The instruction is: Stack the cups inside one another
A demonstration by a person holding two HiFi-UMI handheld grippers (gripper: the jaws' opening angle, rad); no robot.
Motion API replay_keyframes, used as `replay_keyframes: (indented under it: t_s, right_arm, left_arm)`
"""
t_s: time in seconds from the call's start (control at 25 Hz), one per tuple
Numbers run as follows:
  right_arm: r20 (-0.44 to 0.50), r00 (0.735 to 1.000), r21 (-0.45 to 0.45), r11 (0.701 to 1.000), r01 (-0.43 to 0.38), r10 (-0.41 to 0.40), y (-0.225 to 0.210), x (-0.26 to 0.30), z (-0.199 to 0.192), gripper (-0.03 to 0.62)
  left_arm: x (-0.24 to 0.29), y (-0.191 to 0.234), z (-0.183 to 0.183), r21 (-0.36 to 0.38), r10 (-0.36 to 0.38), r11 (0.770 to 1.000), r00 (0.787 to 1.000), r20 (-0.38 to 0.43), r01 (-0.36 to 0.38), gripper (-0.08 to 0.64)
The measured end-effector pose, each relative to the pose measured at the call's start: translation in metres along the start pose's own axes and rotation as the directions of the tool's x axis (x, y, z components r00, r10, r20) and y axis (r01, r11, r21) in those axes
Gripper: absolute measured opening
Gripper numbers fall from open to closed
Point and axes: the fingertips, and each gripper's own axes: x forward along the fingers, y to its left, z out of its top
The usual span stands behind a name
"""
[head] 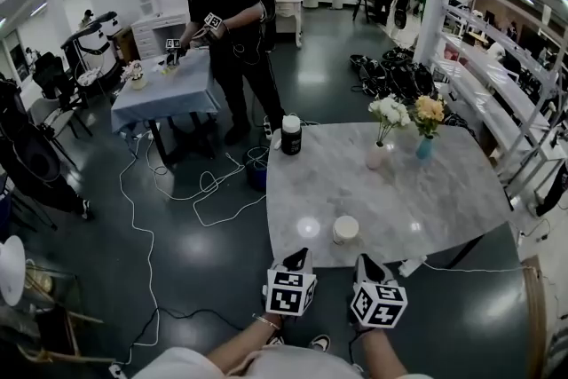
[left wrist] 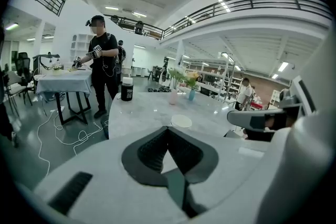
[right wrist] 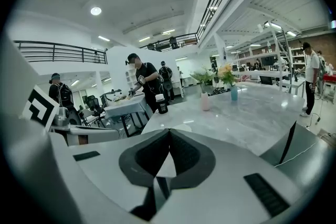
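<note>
Hovering at the near edge of the counter (head: 444, 191), left tongs (head: 300, 255) and right tongs (head: 366, 262) are both clenched and empty. The white cup (head: 345, 229) stands just beyond them; best to spread one pair before closing squarely on its rim.

A single white cup (head: 345, 229) stands upright on the pale marble counter (head: 444, 191), close to its near edge and left of the middle. Its round rim faces up. Whether others sit nested inside cannot be told.
</note>
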Motion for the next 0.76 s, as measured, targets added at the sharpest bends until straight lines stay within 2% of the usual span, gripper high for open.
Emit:
replay_keyframes:
  t_s: [0.76]
  right_arm:
    - [-0.005,1.0,0.017,1.0,0.005,-0.005,-0.028,-0.013,-0.001,0.008]
  left_arm:
    - [0.01,-0.023,-0.005,0.012,-0.004,1.0,1.0,-0.014,0.004,-0.005]
